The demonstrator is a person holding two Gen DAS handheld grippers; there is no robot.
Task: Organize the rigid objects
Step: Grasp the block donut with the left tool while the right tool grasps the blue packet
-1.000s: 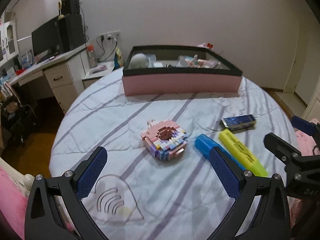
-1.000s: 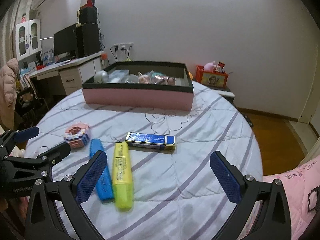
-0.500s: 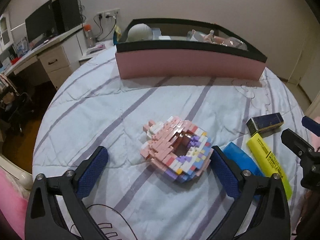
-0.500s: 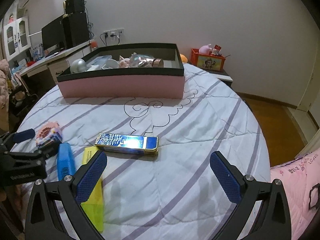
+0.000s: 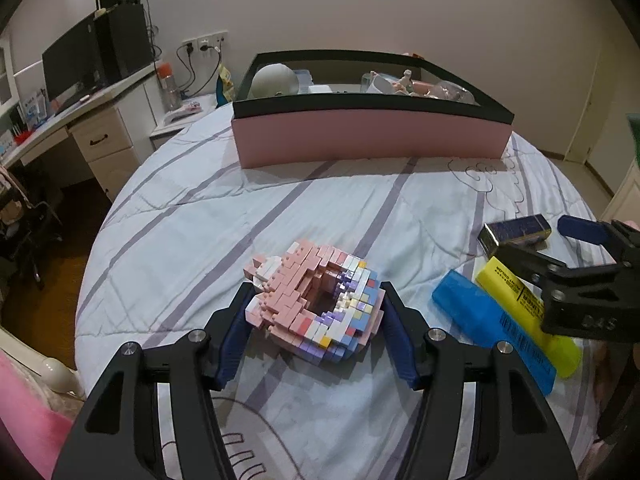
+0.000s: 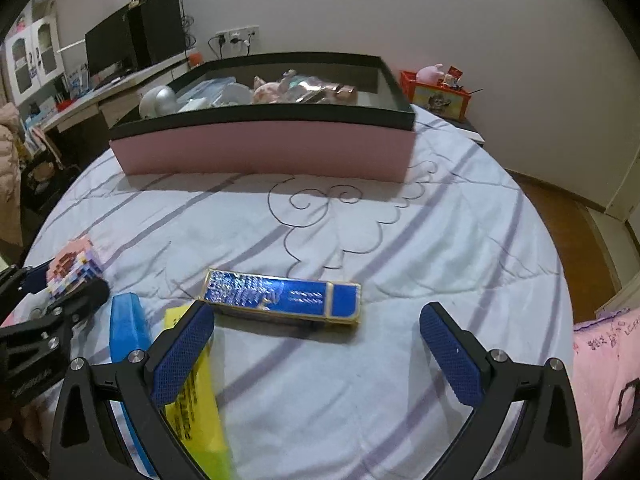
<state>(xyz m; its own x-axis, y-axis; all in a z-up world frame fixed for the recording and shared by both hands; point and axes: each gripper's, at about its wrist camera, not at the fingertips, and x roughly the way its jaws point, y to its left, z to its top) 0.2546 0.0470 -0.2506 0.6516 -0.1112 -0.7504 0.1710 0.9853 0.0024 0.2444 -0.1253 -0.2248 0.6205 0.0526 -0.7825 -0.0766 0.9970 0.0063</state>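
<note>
A pink and pastel brick-built donut (image 5: 316, 304) lies on the striped bedcover. My left gripper (image 5: 316, 332) is shut on the donut, a pad against each side. The donut also shows at the left of the right wrist view (image 6: 74, 266). My right gripper (image 6: 316, 360) is open just in front of a shiny blue and gold flat box (image 6: 282, 294), with nothing between its pads. A blue highlighter (image 5: 492, 326) and a yellow highlighter (image 5: 524, 312) lie side by side between the two grippers. A pink box with a black rim (image 5: 372, 138) stands at the back, holding several items.
A desk with a monitor and drawers (image 5: 92, 120) stands left of the bed. A small orange box with toys (image 6: 438, 94) sits on a stand at the back right. A pink cloth (image 6: 604, 364) lies at the bed's right edge.
My left gripper moved forward around the brick donut and closed on it. My right gripper moved closer to the shiny blue box and stayed open.
</note>
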